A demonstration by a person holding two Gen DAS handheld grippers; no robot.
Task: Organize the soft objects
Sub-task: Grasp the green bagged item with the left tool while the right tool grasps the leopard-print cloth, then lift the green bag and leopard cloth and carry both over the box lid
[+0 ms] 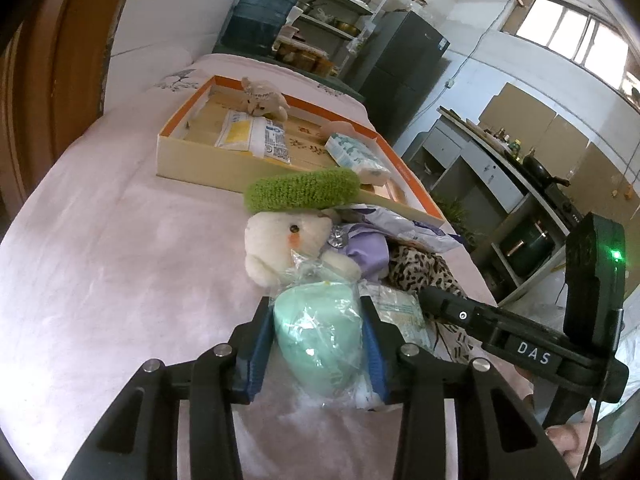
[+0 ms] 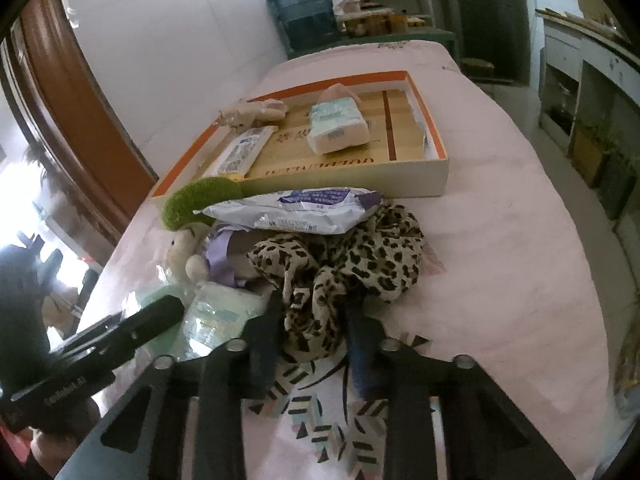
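Note:
My left gripper (image 1: 318, 308) is shut on a mint-green sponge in clear wrap (image 1: 320, 340), resting on the pink cloth. Ahead lie a white plush bear (image 1: 280, 240), a green fuzzy pad (image 1: 304, 190), a white plastic pack (image 1: 404, 224) and a leopard-print cloth (image 1: 424, 272). My right gripper (image 2: 316, 308) is closed around the leopard-print cloth (image 2: 344, 264). Behind the pile stands an orange-rimmed box (image 2: 432, 128) holding a tissue pack (image 2: 340, 128), a flat packet (image 2: 244, 152) and a small plush toy (image 2: 256, 112).
The pink-covered table (image 1: 100, 260) ends at the right, where cabinets and a stove (image 1: 540, 168) stand. A blue water jug (image 1: 260, 12) and shelves stand behind the table. A patterned cloth (image 2: 320, 412) lies under my right gripper.

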